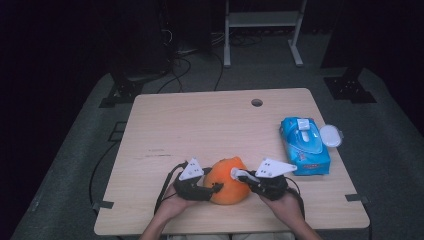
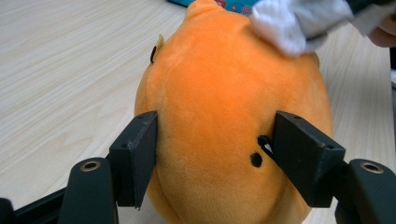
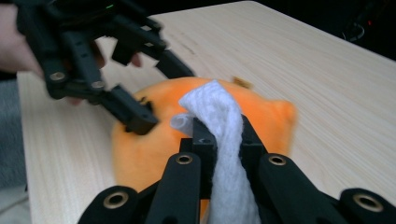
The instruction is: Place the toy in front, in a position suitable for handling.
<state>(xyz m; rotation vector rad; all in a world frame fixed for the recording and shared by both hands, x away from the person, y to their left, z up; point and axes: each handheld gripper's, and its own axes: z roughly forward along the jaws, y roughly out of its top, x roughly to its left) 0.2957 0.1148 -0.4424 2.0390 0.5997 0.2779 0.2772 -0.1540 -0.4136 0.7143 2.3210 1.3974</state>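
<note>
High view: pale wooden table has open room behind; near its front edge sits the round orange plush toy between the 2 grippers, long axis pointing away from the person. Left gripper clamps the toy's sides. Right gripper, pinched shut on a white wipe, rests it on the toy's top, nearer the blue wipes pack.
</note>
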